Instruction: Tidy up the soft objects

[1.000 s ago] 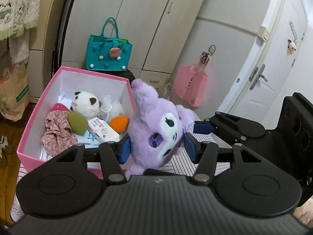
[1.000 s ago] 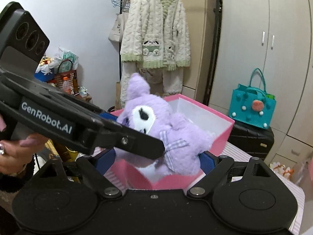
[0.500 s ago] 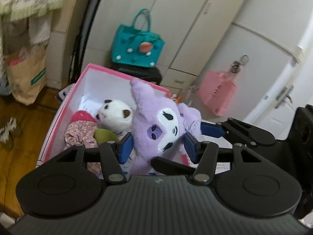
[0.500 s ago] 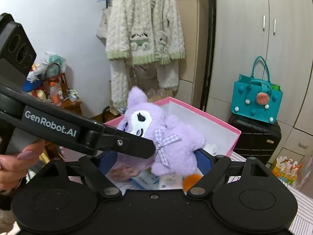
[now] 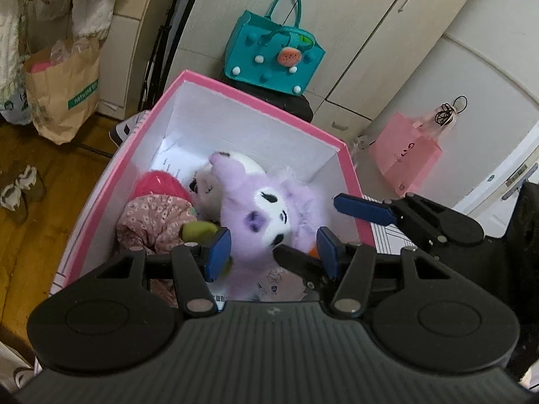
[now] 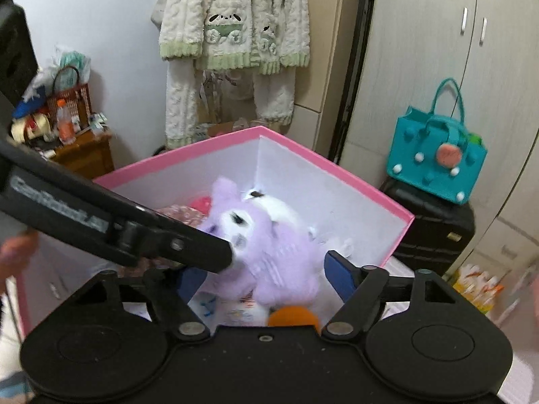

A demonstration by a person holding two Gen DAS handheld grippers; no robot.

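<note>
A: Setting — a home, bedroom by the look. Fleece pyjama set (image 6: 232,33) hanging upper centre, pale wardrobe doors (image 6: 471,67) along the right.

B: Agreed. Teal handbag (image 5: 273,54) on a black suitcase (image 6: 434,225), wooden floor (image 5: 33,219) lower left, paper shopping bag (image 5: 64,91), cluttered wooden side table (image 6: 84,155) at left. Domestic.

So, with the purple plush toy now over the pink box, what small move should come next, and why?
Probably open the left hand-held gripper and let go. The purple plush toy already hangs inside the pink box, just above the white plush and floral cloth. The right hand-held gripper has been closing around its body, yet the right pad seems apart.
</note>
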